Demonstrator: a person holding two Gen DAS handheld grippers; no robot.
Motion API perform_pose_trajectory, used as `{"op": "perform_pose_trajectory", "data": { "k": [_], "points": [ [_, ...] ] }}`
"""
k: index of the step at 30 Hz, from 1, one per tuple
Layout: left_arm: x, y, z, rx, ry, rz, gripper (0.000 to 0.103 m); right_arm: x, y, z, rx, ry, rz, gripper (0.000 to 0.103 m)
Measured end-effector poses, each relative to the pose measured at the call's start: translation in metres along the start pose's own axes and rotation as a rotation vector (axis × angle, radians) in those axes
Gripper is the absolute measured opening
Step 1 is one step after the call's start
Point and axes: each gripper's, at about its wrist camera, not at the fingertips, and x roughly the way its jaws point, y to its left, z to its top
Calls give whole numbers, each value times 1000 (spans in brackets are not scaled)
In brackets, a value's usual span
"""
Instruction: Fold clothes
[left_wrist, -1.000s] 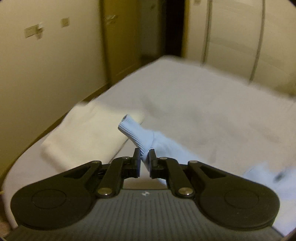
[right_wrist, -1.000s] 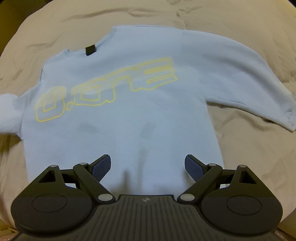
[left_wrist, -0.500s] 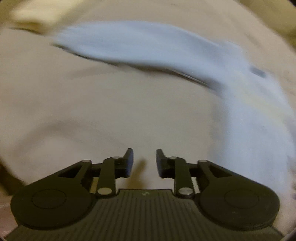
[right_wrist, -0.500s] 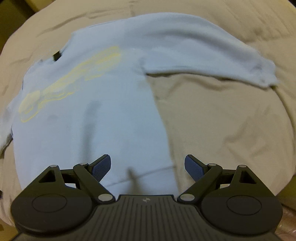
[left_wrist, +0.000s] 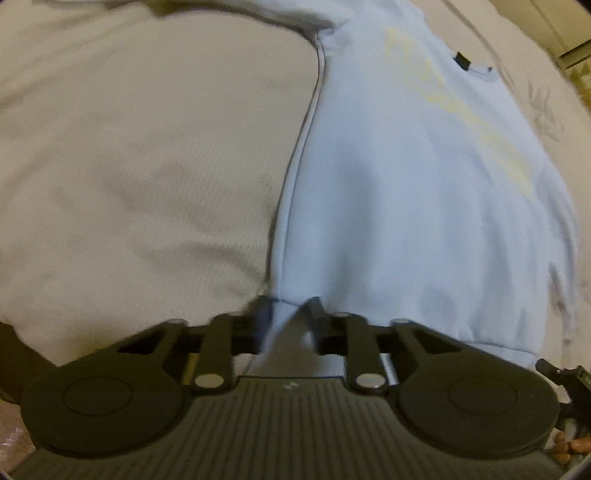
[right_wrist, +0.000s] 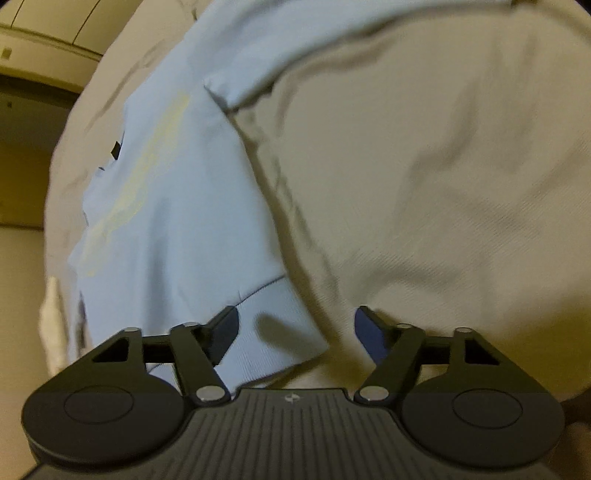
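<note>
A light blue sweatshirt with pale yellow letters (left_wrist: 406, 192) lies flat on a soft cream bed cover (left_wrist: 140, 155). Its long way runs from the ribbed bottom hem, close to both tools, up to the neck with a small black tag (left_wrist: 460, 59) at the far end.

The left tool (left_wrist: 287, 308) is at the bottom left corner of the sweatshirt. Its two black fingers are close together with the corner of blue cloth between them, but that part is blurry, so I cannot tell if they are really pinching it. The sweatshirt's left side edge runs straight up from there. To the left of that edge the bed cover is wide and bare, with lots of room. One sleeve goes off to the left at the top.

The right tool (right_wrist: 295, 325) has its fingers spread wide apart. The bottom right corner of the sweatshirt (right_wrist: 177, 206), with its ribbed hem, lies between them, nearer the left finger, and they are not gripping it. To the right of the sweatshirt's side edge the bed cover (right_wrist: 424, 166) is bare and a bit wrinkled. The other sleeve stretches off to the right at the top.
</note>
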Motion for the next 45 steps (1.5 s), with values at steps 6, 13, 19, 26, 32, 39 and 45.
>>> {"op": "perform_pose_trajectory", "data": {
  "k": [6,13,19,26,32,39,45],
  "points": [
    [-70,11,9,12,-193,53,9,-12,83,-17,-423,1,-59,9],
    [-11,-5,11,42,-114,234,8,-6,115,-49,-643,126,26,47],
    [10,14,12,-4,-78,248,14,-5,42,-29,-258,109,140,48],
    [19,15,16,-24,-52,227,12,37,-4,-15,65,90,227,48],
    [-8,-1,11,26,-87,151,2,35,25,-8,41,150,253,9],
    [8,-18,-25,90,-27,241,5,-6,21,4,-103,147,84,9],
    [21,-30,-44,76,80,294,8,15,40,2,-229,216,-213,42]
  ]
}}
